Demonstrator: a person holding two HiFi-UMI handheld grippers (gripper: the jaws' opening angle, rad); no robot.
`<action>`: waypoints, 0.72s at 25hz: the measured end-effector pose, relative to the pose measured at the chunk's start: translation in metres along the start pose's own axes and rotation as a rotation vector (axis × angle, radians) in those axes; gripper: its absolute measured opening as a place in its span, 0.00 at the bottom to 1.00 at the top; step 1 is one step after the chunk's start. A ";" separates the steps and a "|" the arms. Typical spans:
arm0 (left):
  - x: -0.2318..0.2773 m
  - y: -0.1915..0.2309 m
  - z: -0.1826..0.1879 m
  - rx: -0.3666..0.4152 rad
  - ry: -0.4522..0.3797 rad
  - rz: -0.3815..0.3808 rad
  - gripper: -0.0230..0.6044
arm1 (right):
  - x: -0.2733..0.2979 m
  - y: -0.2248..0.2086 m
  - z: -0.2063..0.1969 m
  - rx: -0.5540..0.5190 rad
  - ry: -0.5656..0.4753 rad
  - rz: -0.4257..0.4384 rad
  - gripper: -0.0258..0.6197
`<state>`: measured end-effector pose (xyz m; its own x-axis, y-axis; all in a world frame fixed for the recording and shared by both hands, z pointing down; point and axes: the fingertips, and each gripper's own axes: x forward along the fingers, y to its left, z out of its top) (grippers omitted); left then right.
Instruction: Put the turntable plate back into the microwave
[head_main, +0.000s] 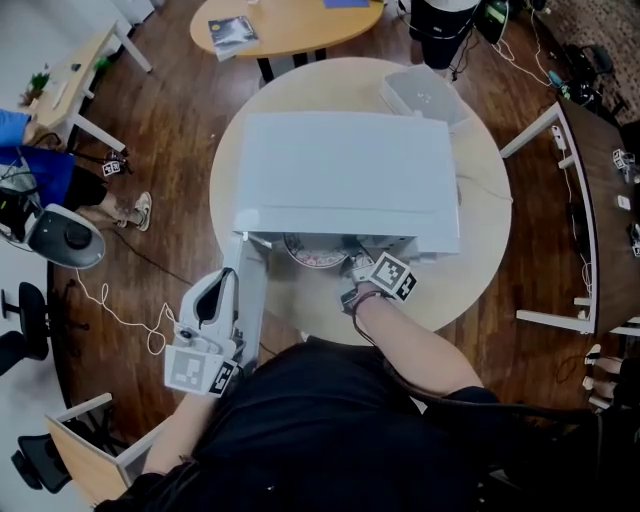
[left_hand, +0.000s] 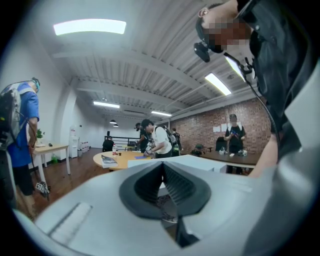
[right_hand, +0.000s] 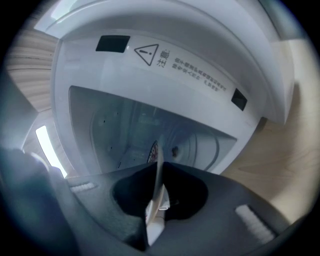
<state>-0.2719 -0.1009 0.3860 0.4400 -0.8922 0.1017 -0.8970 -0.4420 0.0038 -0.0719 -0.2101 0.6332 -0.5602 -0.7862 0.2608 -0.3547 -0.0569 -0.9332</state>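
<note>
We see the microwave (head_main: 345, 175) sitting on the round bench (head_main: 482, 205) with its door (head_main: 252, 305) swung out toward our left. That leaves the mouth of the oven free for the plate to go in.

The right tongs (right_hand: 159, 166) are at that mouth, pointing slightly downward into the cavity. They are nearly closed and clamped on the rim of the turntable plate (head_main: 312, 252), which shows edge-on as a thin pale line between the pads. We judge this thin rim grip lets the plate be carried roughly flat and slid in over the oven floor. From above, the plate lies at the front of the opening, partly under the top of the oven and not yet seated, as far as we can tell.

The left tongs (left_hand: 163, 165) hang just beside the open door, jaws together with nothing between them. They are probably placed there to keep the door from swinging shut, though we cannot tell whether they touch it.

Next the plate must be eased deeper and lowered onto its hub — letting go too soon could leave it tilted.
</note>
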 end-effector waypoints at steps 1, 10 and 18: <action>0.000 0.001 -0.001 0.000 0.002 0.000 0.04 | 0.001 0.000 0.000 0.002 -0.003 -0.001 0.07; 0.000 0.005 -0.004 -0.006 0.010 0.015 0.04 | 0.008 -0.001 0.002 -0.012 -0.015 -0.019 0.07; 0.004 0.005 -0.004 -0.012 0.006 0.022 0.04 | 0.012 0.002 0.012 -0.022 -0.032 -0.028 0.07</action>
<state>-0.2750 -0.1064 0.3902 0.4203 -0.9009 0.1083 -0.9068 -0.4214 0.0137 -0.0708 -0.2272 0.6317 -0.5255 -0.8041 0.2782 -0.3864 -0.0658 -0.9200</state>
